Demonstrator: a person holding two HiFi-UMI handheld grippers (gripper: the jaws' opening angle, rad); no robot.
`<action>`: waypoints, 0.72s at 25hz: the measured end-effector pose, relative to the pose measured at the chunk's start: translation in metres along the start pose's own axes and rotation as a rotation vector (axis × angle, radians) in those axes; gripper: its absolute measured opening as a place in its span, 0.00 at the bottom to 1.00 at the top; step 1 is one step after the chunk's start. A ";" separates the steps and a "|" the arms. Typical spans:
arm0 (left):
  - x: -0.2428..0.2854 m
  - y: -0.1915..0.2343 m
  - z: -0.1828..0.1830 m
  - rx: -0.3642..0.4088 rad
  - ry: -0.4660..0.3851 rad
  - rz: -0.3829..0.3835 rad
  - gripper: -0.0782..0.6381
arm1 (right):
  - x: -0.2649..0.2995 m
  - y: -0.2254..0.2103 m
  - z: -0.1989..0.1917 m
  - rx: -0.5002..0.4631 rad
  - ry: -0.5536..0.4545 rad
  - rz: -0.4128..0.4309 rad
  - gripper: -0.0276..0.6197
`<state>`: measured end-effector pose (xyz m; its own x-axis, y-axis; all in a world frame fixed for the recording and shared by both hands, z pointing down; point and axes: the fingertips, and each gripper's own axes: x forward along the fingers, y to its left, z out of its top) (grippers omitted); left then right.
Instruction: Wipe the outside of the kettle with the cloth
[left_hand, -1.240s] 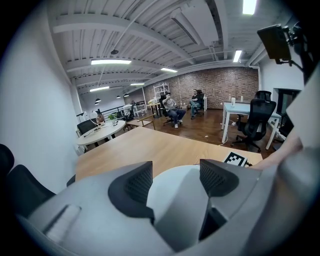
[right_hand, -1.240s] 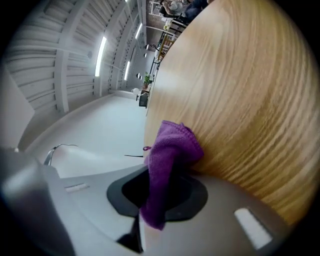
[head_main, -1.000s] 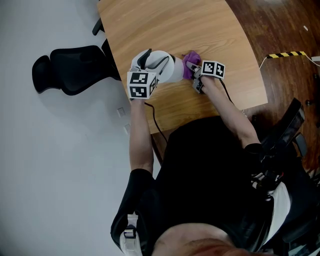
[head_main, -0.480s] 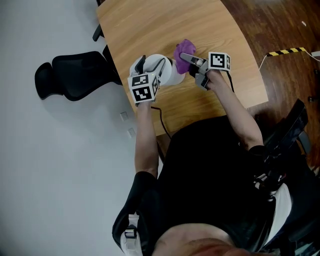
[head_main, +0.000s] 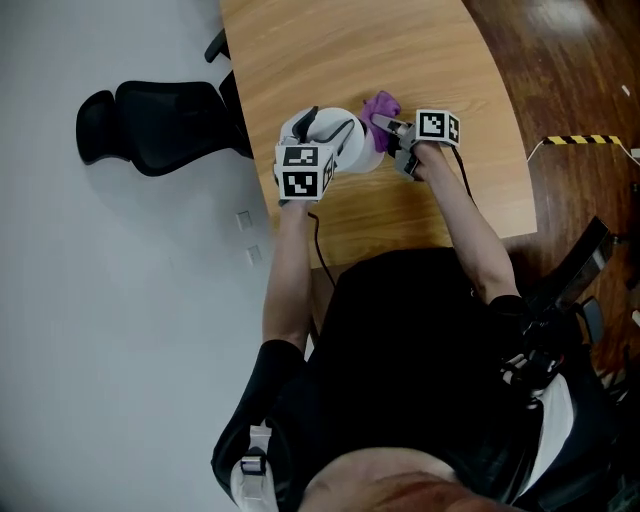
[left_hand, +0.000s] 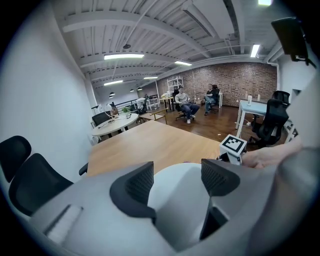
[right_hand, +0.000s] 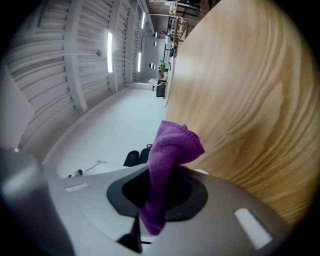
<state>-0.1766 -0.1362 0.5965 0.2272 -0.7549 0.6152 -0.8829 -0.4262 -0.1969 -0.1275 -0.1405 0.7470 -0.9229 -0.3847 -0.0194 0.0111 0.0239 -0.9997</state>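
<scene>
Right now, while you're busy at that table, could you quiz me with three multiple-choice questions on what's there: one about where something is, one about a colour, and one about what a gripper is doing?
1. Where does the kettle stand?
A. on the wooden table
B. on the black chair
C. on the floor

2. What colour is the cloth?
A. yellow
B. purple
C. white

3. How do the jaws of the right gripper stand?
A. wide apart and empty
B. closed on the kettle
C. closed on the cloth

Answers:
1. A: the head view shows the white kettle sitting on the table top.
2. B: the cloth is purple in both the head view and the right gripper view.
3. C: the right gripper view shows the cloth pinched between the closed jaws, with its end sticking out past them.
</scene>
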 end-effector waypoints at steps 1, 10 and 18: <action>-0.001 -0.002 0.002 0.005 -0.001 0.001 0.83 | 0.000 -0.017 0.000 -0.006 0.005 -0.046 0.12; -0.002 -0.018 0.020 0.057 0.009 -0.015 0.80 | -0.014 -0.085 0.009 -0.075 0.036 -0.252 0.12; -0.071 0.085 0.002 0.096 -0.310 -0.033 0.94 | -0.019 -0.049 0.026 -0.097 -0.095 -0.245 0.12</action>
<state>-0.2672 -0.1199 0.5341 0.3822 -0.8496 0.3635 -0.8336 -0.4867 -0.2612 -0.1004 -0.1584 0.7963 -0.8532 -0.4748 0.2160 -0.2487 0.0062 -0.9686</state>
